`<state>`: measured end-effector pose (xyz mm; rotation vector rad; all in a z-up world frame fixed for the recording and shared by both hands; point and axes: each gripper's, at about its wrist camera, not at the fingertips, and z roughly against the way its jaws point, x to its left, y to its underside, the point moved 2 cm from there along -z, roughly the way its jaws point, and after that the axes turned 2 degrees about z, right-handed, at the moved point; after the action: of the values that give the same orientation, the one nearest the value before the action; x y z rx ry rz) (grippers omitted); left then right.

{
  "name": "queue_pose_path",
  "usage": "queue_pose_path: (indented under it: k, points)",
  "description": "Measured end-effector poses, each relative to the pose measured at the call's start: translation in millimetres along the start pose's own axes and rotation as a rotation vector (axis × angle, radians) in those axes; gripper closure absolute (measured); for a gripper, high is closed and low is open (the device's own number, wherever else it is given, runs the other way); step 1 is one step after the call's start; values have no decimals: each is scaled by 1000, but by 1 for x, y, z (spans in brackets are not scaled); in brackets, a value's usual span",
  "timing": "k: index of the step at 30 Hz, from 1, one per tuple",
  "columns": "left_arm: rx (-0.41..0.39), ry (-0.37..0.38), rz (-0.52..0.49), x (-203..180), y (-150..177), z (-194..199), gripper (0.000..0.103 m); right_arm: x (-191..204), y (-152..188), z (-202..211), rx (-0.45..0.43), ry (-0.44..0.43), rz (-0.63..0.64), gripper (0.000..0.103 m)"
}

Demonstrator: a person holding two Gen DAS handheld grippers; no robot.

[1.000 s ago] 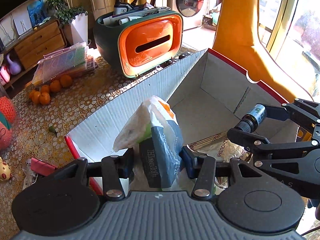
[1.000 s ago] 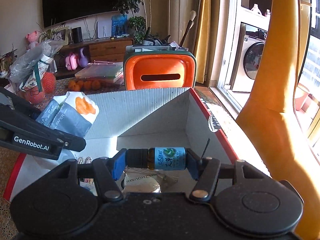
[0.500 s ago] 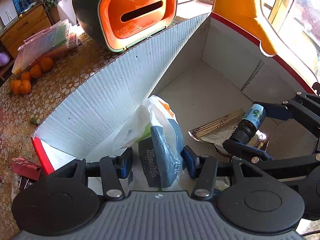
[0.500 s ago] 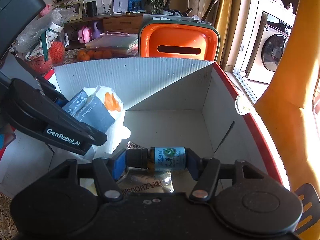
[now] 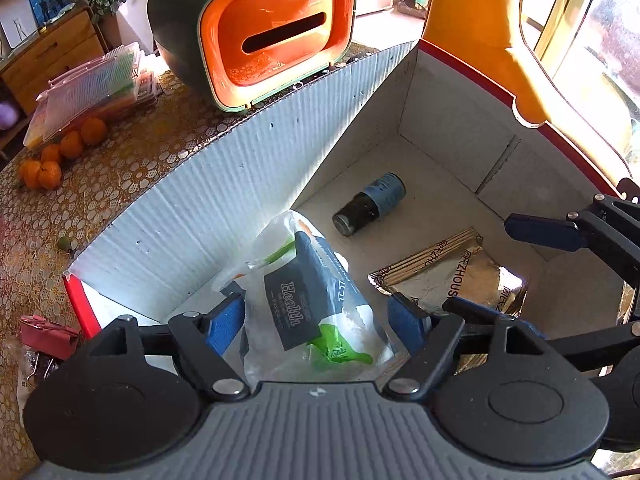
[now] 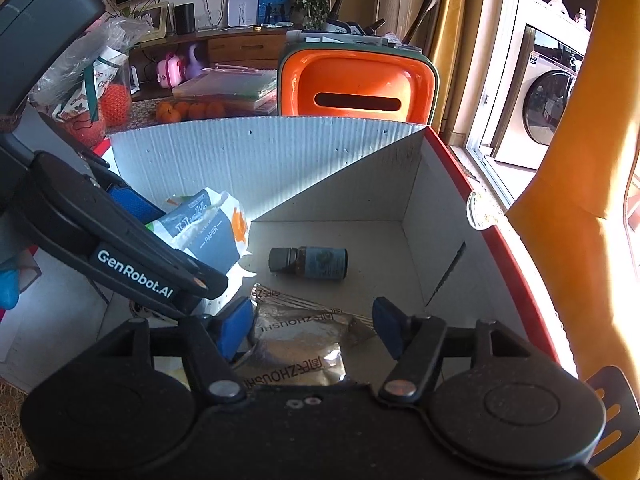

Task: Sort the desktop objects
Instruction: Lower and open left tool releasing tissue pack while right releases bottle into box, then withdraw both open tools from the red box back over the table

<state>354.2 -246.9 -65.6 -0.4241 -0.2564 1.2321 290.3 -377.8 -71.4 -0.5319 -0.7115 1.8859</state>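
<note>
I see a gold patterned tablecloth (image 5: pixel 120 184) under the white cardboard box (image 5: pixel 224 184). Both my grippers, left (image 5: pixel 316 316) and right (image 6: pixel 314 326), are spread apart; the small brown bottle (image 6: pixel 310 263) and white tissue pack (image 5: pixel 308 300) lie inside. Only my right view shows the washing machine (image 6: pixel 554 106).

left hand-held gripper (image 5: pixel 316 320) spread, right hand-held gripper (image 6: pixel 314 326) spread

Inside the cardboard box (image 6: pixel 440 208), the small bottle (image 6: pixel 308 263) is seen lying on its side on the floor, the foil packet (image 6: pixel 300 344) nearer the camera, the tissue pack (image 6: pixel 208 228) to its left. Behind the box, the organizer (image 6: pixel 356 84) is set on the counter (image 5: pixel 100 184).
</note>
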Motion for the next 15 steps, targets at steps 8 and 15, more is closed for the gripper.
queue_pose_path:
  k: [8,15]
  points:
    - [-86,58,36,-1,9,35,22,6,2,28,-41,-22,10,28]
    - [-168,94,68,4,26,79,22,21,1,56,-89,-40,5,24]
